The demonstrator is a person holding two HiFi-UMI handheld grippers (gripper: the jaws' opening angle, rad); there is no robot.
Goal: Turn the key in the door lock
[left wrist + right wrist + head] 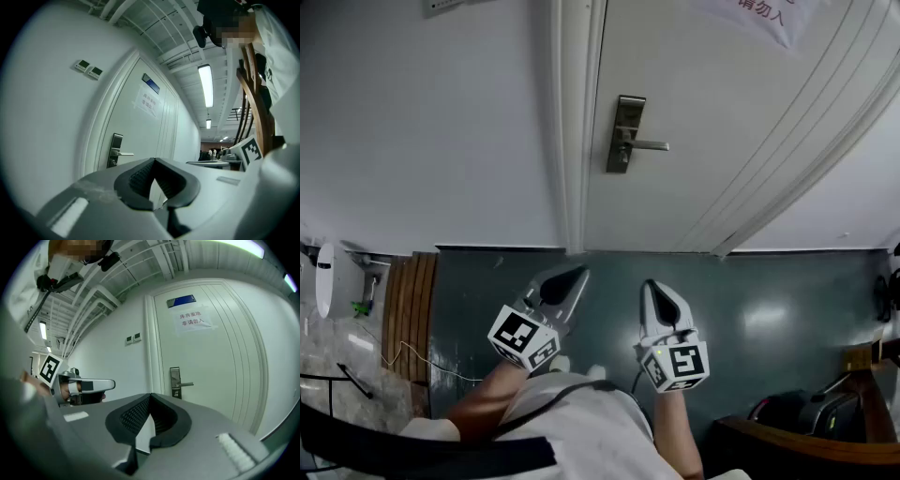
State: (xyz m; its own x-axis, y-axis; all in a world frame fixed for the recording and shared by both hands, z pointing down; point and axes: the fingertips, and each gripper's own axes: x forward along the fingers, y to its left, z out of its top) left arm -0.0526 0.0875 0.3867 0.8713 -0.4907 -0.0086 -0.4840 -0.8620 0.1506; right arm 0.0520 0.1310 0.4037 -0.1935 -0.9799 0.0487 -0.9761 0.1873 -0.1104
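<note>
Metal lock plate [625, 131], lower part blurred, door notice [759, 17] cropped

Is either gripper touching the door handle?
No, the left gripper and right gripper hang over the floor, well short of the door handle.

At the lock plate [627, 133] the keyhole is too small for me: in no view can I tell if a key stands in it. The paper notice [755, 19] on the door [694, 112] is cut off by the top edge of the head view, and so is the switch plate [450, 5] on the wall [412, 141]. In the left gripper view, some far people [211, 153] are too small to tell apart. The dark furniture [806, 441] at the head view's lower right is cut by the edge.
</note>
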